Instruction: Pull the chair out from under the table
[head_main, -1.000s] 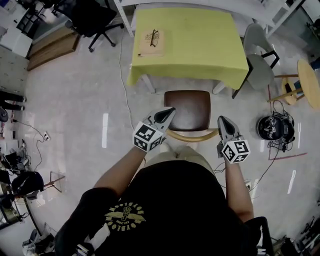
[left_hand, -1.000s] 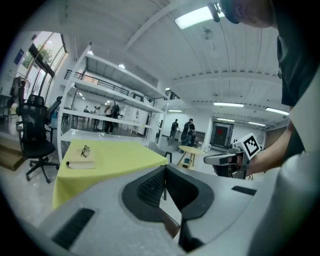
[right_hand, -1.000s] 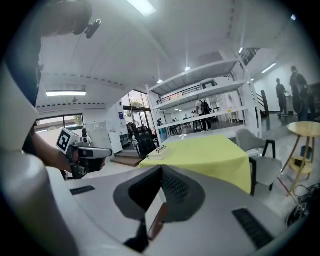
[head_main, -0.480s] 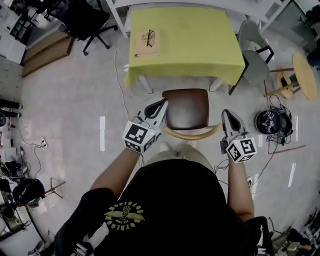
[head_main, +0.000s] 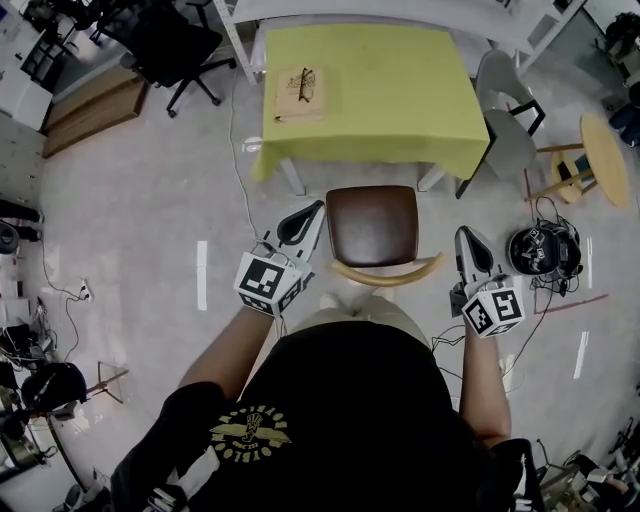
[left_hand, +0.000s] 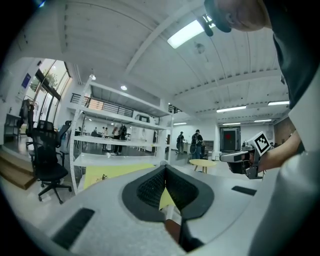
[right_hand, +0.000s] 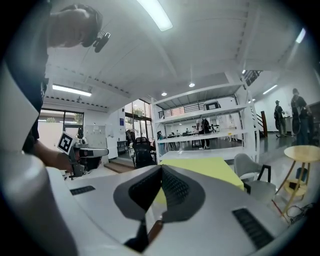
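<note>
The chair (head_main: 373, 225) has a brown seat and a curved wooden backrest (head_main: 388, 272). It stands just in front of the table with the yellow-green cloth (head_main: 400, 100), its seat clear of the table's edge. My left gripper (head_main: 318, 208) hangs shut and empty beside the seat's left edge. On the other side, my right gripper (head_main: 466, 234) is shut and empty, just right of the backrest's end. Neither touches the chair. The left gripper view shows shut jaws (left_hand: 165, 168) pointing at the table (left_hand: 112, 175), and the right gripper view shows its own shut jaws (right_hand: 161, 168).
A book with glasses (head_main: 303, 92) lies on the table. A grey chair (head_main: 508, 115) and a round wooden stool (head_main: 606, 160) stand at the right, a black headset (head_main: 540, 250) lies on the floor with cables, and a black office chair (head_main: 175, 40) is at the far left.
Both grippers have risen and drifted outward from the chair, the left one to the left, the right one to the right. The chair has stayed where it was.
</note>
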